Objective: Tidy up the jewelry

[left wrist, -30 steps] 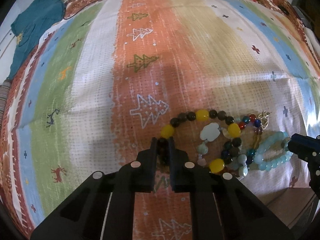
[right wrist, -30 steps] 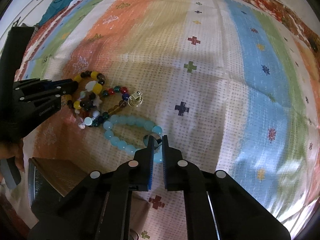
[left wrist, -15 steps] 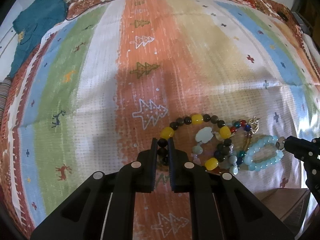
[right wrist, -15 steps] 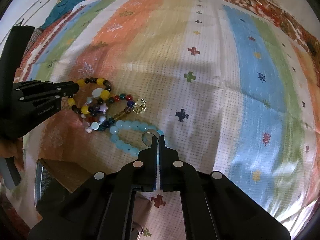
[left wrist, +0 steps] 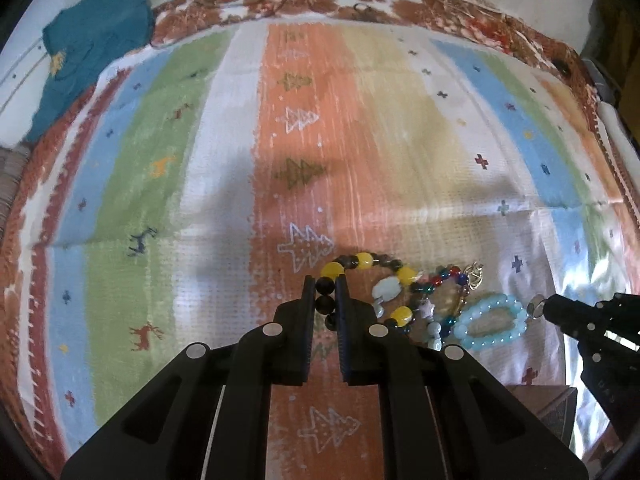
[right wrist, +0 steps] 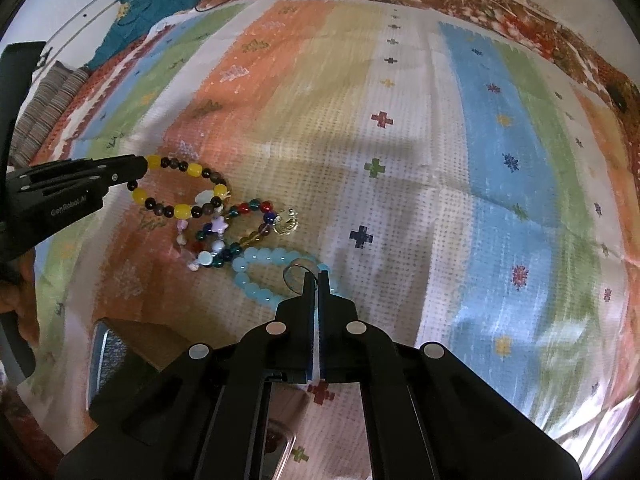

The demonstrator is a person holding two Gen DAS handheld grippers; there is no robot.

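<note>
A tangle of bead bracelets lies on the striped cloth. My left gripper (left wrist: 325, 281) is shut on the dark beads of the yellow-and-black bracelet (left wrist: 364, 261), which also shows in the right wrist view (right wrist: 182, 189). My right gripper (right wrist: 317, 276) is shut on the metal ring (right wrist: 295, 276) of the light blue bracelet (right wrist: 256, 276); the bracelet also shows in the left wrist view (left wrist: 490, 322). A multicoloured bracelet (right wrist: 240, 222) with a gold charm (right wrist: 286, 222) lies between them, touching both.
A wooden box (right wrist: 132, 354) with a dark lining sits at the near edge, left of my right gripper. A teal garment (left wrist: 86, 60) lies at the far left corner. A folded striped fabric (right wrist: 44, 110) lies at the left.
My right gripper has closed onto the blue bracelet's ring. Both grippers have drawn back and the bracelets have shifted with them; the blue bracelet is pulled into a narrower loop.
</note>
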